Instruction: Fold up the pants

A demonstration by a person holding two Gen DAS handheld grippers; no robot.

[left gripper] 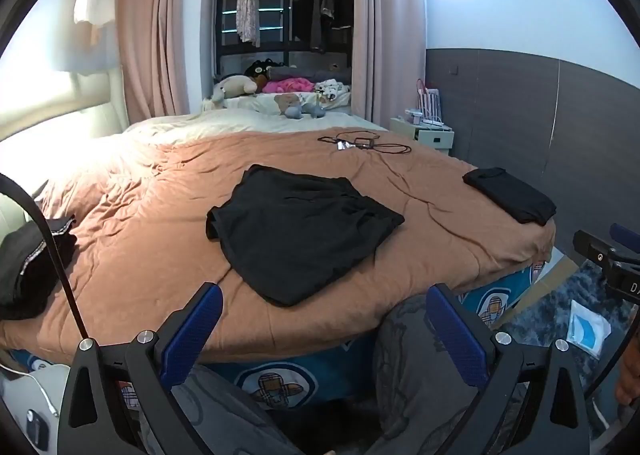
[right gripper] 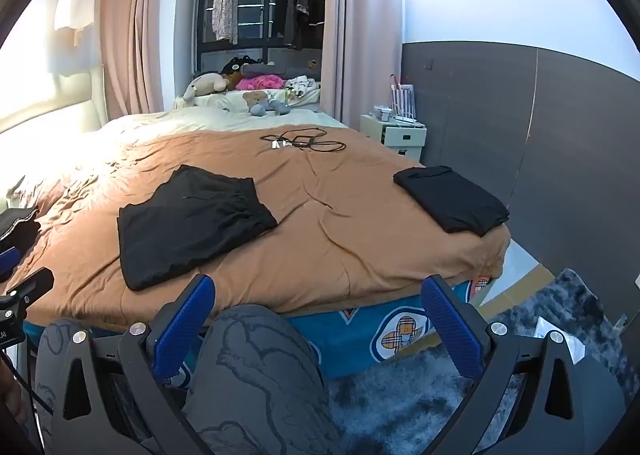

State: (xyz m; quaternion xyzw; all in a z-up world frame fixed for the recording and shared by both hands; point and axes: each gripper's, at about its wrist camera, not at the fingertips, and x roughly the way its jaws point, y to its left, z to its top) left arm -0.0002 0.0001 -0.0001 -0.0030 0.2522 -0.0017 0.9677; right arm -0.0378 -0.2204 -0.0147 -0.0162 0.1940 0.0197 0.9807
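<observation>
Black pants (left gripper: 298, 233) (right gripper: 188, 221) lie folded on the brown blanket (left gripper: 160, 215) (right gripper: 340, 223) near the bed's front edge. My left gripper (left gripper: 324, 321) hangs open in front of the bed edge, short of the pants, with nothing between its blue pads (left gripper: 192, 331). My right gripper (right gripper: 318, 315) is open too, off the bed's front edge and to the right of the pants, its blue pads (right gripper: 452, 325) apart and empty. The person's knees in grey patterned trousers (right gripper: 256, 375) sit below both grippers.
A second folded black garment (left gripper: 510, 195) (right gripper: 452, 199) lies at the bed's right corner. A dark clothes heap (left gripper: 28, 263) sits at the left edge. Cables (left gripper: 366, 143) lie farther back. Soft toys (left gripper: 236, 89), a nightstand (left gripper: 424, 131) and a shaggy rug (right gripper: 480, 375) surround the bed.
</observation>
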